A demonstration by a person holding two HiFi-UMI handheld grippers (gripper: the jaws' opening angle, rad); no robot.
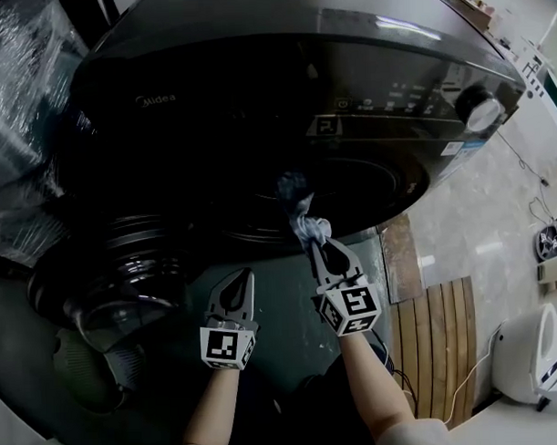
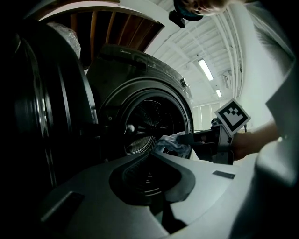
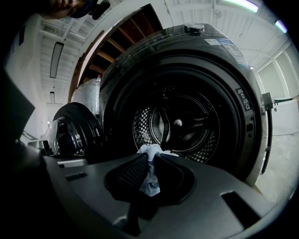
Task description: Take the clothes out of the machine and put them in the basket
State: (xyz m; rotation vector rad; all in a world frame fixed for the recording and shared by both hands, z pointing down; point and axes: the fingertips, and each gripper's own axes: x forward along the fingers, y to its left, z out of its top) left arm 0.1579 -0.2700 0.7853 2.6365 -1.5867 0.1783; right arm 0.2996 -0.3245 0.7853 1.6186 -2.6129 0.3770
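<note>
Black door (image 1: 116, 279) hangs open at left, beside it the left gripper (image 1: 246, 278) with jaws together and empty, then the right gripper (image 1: 314, 249) pinching a pale blue cloth (image 1: 308, 227) at the mouth of the washing machine (image 1: 255, 81).

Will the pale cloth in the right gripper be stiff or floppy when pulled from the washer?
Probably floppy: the cloth crumples into folds where the right gripper pinches it. Likely light too, since a narrow pinch holds it.
</note>
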